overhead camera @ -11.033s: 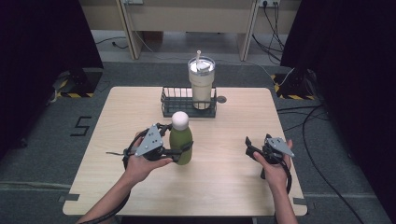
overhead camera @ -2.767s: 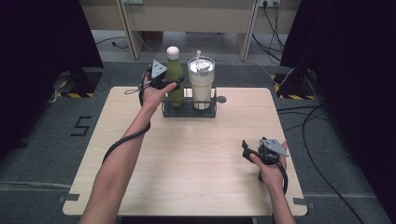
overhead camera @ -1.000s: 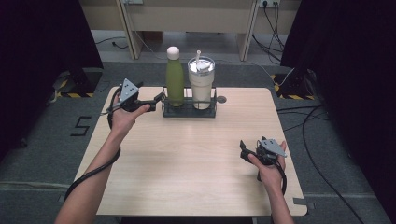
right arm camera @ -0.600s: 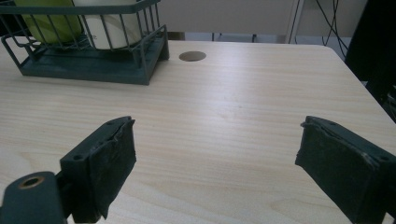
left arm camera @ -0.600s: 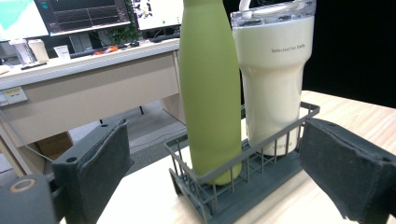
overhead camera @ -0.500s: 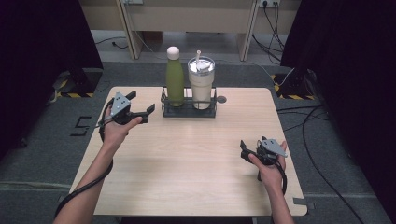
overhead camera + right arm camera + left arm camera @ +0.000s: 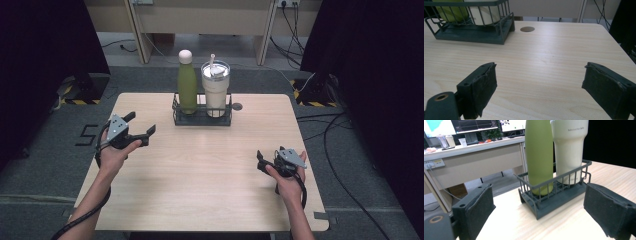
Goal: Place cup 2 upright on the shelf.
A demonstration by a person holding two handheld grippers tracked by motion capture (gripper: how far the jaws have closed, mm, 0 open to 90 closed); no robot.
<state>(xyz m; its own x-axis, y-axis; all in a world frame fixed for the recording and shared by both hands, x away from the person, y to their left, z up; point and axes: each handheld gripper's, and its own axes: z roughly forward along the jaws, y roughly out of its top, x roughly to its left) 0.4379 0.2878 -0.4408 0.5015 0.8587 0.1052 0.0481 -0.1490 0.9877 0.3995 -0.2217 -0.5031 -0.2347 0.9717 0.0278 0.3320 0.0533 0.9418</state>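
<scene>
While bottle stands racked, table centre bare.

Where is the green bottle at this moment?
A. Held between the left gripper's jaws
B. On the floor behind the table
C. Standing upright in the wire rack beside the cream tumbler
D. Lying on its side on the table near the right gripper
C. The green bottle stands upright in the wire rack next to the cream tumbler, while the left gripper is open, with nothing between its jaws, off to the rack's left.
</scene>
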